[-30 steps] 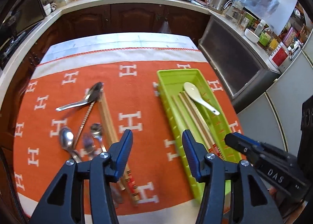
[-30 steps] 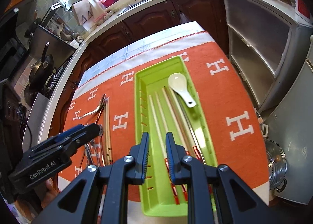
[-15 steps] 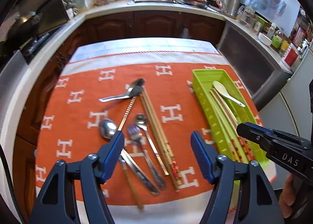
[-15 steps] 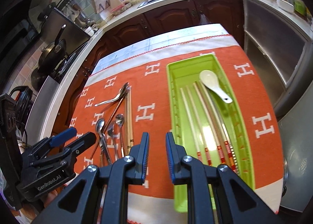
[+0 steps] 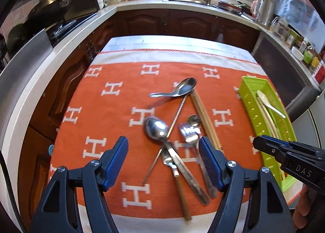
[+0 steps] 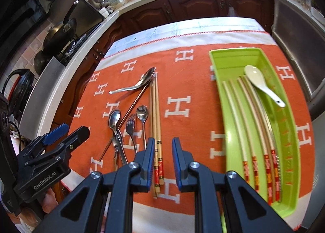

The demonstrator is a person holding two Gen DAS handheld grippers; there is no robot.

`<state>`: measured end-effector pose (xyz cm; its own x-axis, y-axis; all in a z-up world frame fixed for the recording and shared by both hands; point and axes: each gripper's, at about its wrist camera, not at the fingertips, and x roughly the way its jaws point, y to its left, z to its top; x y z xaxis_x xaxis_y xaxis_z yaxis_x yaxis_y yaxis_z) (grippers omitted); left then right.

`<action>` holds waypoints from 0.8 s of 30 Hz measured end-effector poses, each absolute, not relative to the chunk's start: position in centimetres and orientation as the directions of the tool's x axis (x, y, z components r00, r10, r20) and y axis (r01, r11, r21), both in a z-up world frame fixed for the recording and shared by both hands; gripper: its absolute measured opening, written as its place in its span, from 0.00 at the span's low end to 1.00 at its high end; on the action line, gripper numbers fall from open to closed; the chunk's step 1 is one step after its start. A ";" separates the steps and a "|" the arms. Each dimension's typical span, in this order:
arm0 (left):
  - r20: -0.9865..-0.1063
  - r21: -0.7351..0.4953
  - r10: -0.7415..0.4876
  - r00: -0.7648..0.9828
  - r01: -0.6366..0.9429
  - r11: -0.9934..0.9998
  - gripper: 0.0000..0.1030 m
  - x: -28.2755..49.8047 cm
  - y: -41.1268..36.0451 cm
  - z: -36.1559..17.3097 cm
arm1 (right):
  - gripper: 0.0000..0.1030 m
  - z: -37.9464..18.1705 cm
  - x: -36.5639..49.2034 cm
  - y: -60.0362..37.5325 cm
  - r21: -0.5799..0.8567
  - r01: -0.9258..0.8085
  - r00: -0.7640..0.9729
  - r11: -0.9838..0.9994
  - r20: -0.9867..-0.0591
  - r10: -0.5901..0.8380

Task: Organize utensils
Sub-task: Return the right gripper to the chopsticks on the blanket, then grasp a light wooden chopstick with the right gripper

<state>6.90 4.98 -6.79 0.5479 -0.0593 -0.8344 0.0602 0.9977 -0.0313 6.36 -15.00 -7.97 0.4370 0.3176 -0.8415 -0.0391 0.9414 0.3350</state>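
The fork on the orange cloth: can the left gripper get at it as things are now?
Probably yes. The left gripper is open and empty above the fork. Nothing covers the fork's head, but a small spoon lies close beside it and could be caught too.

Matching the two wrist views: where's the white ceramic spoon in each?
Left wrist: the white ceramic spoon sits at the right edge, inside the far half of the green tray, bowl pointing away.
Right wrist: the spoon is upper right, in the tray's far half, lying across the tips of the chopsticks in it.
Shared landmark: the big metal spoon farthest out on the orange cloth.
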 end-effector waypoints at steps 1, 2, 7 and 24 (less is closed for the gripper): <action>-0.838 -0.028 -0.054 0.544 0.055 0.998 0.68 7.0 5.3 -7.2 | 0.16 -8.4 6.7 -14.6 0.331 -0.043 0.428 0.943 -0.847 0.316; -0.840 -0.026 -0.051 0.540 0.053 0.998 0.68 7.1 5.4 -7.5 | 0.16 -8.7 7.0 -14.2 0.326 -0.047 0.420 0.944 -0.851 0.315; -0.854 -0.035 -0.056 0.517 0.051 0.998 0.68 7.6 6.0 -8.9 | 0.16 -10.9 8.4 -12.5 0.293 -0.073 0.377 0.953 -0.877 0.299; -0.873 -0.052 -0.073 0.482 0.058 0.997 0.68 8.7 6.1 -10.6 | 0.15 -14.1 10.7 -10.7 0.167 -0.109 0.347 0.980 -0.917 0.195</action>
